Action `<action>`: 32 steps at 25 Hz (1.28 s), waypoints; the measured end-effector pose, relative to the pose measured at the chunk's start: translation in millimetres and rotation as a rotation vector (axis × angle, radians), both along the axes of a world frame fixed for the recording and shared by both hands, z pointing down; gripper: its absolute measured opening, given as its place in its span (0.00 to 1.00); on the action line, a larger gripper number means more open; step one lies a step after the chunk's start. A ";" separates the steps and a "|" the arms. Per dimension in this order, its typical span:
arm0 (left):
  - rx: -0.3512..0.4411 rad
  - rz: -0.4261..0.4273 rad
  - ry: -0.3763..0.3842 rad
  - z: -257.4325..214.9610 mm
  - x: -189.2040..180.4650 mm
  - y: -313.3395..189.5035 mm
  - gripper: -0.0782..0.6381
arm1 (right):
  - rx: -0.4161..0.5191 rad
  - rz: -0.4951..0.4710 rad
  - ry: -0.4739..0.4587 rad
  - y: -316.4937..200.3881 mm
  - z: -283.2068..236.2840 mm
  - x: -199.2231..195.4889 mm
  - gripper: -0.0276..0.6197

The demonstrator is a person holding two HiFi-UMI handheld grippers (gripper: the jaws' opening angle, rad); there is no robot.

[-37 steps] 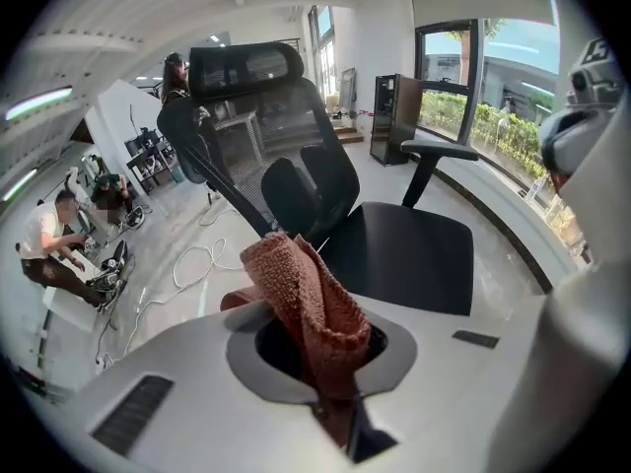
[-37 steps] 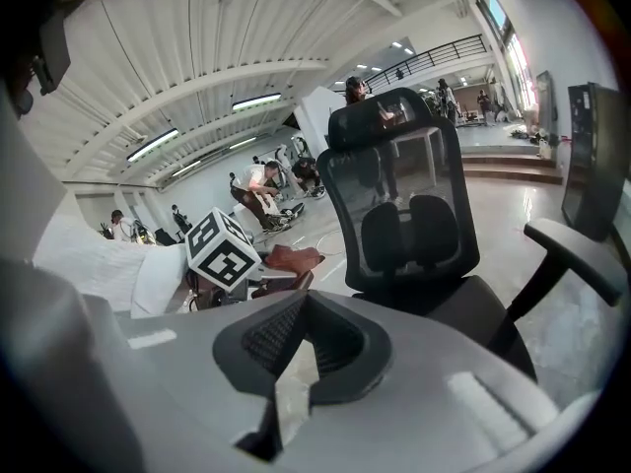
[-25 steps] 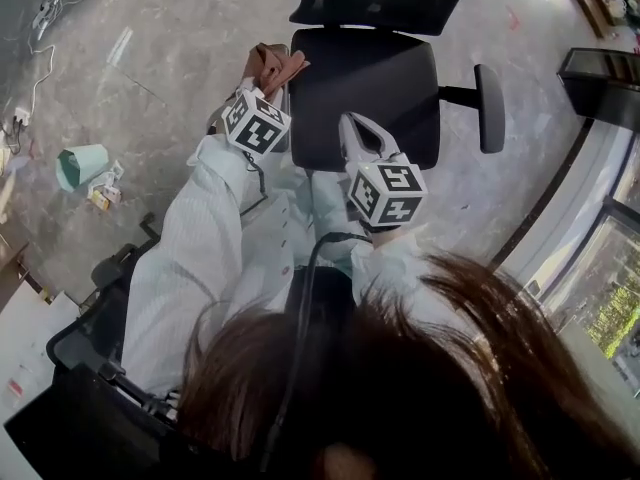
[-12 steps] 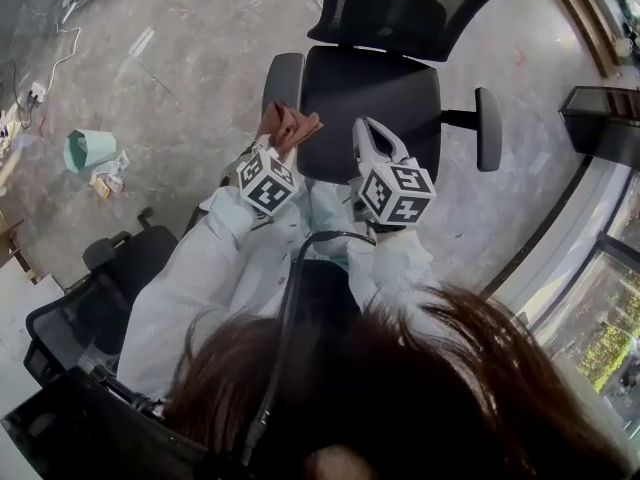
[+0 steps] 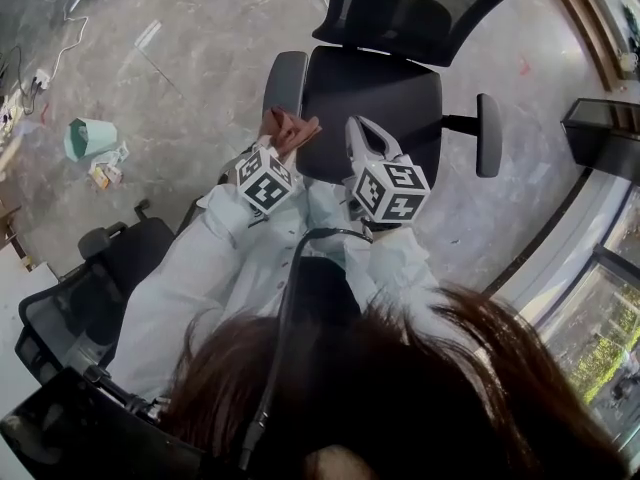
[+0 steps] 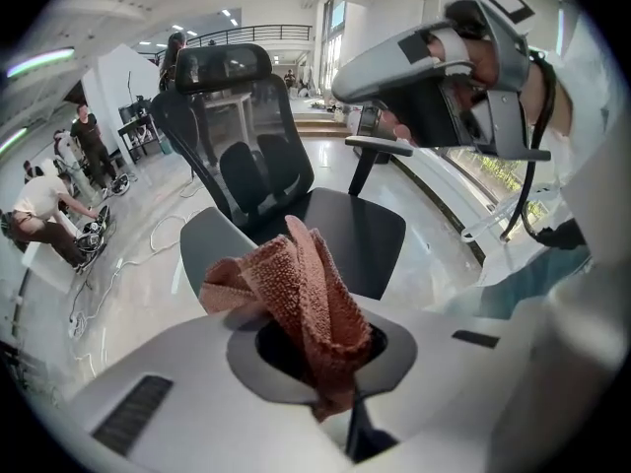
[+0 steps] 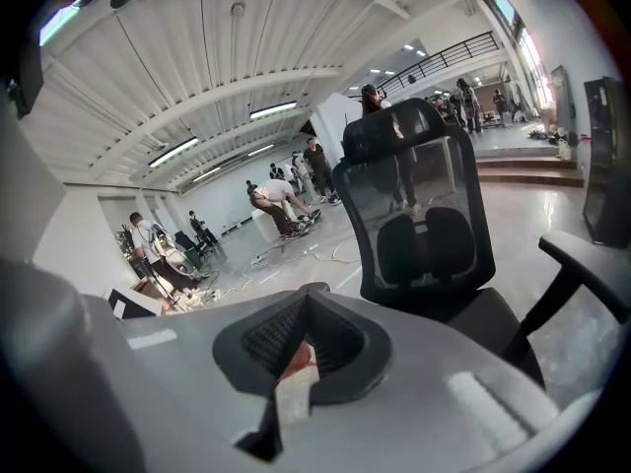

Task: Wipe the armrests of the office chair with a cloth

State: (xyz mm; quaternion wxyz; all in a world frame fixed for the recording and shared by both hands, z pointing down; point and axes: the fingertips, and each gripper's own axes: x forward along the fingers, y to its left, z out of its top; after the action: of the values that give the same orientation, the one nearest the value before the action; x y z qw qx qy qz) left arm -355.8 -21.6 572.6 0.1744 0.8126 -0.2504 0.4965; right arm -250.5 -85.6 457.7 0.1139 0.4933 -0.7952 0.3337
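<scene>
Left gripper [image 5: 282,140] clamped on rust-pink terry cloth [image 5: 298,125], just at near end of grey padded left-hand armrest [image 5: 285,78] running straight ahead on black office chair [image 5: 375,88]; right gripper [image 5: 358,128] closed, empty, farther.

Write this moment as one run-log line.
left gripper: shut on cloth | right gripper: shut, empty | cloth: at front end of armrest

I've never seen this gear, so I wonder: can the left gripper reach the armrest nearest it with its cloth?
Probably yes. The left gripper, shut on the pink cloth, hangs just short of the grey armrest and its near end, with nothing between them.
</scene>
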 end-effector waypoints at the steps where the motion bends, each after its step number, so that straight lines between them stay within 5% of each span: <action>1: 0.007 -0.001 0.000 0.3 -0.6 -8.8 0.16 | -0.006 -0.001 0.002 -0.7 2.8 0.0 0.04; 14: 0.062 -0.054 -0.027 21.6 -3.9 -161.8 0.16 | -0.087 0.022 0.033 -0.8 36.9 9.8 0.04; 19: 0.102 -0.004 -0.090 29.4 1.8 -201.1 0.16 | -0.105 0.047 0.027 -8.2 47.4 14.1 0.04; 25: 0.079 -0.052 -0.053 27.8 0.7 -196.7 0.16 | -0.102 0.067 0.022 -8.9 45.4 18.8 0.04; 32: 0.064 -0.030 -0.046 15.2 -5.4 -125.9 0.16 | -0.063 0.052 0.009 -5.9 26.6 14.8 0.04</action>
State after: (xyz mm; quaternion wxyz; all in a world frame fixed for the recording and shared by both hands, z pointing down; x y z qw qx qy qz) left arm -361.2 -147.4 587.9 0.1497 0.8023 -0.2822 0.5043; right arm -235.7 -91.6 484.3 0.1243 0.5116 -0.7705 0.3594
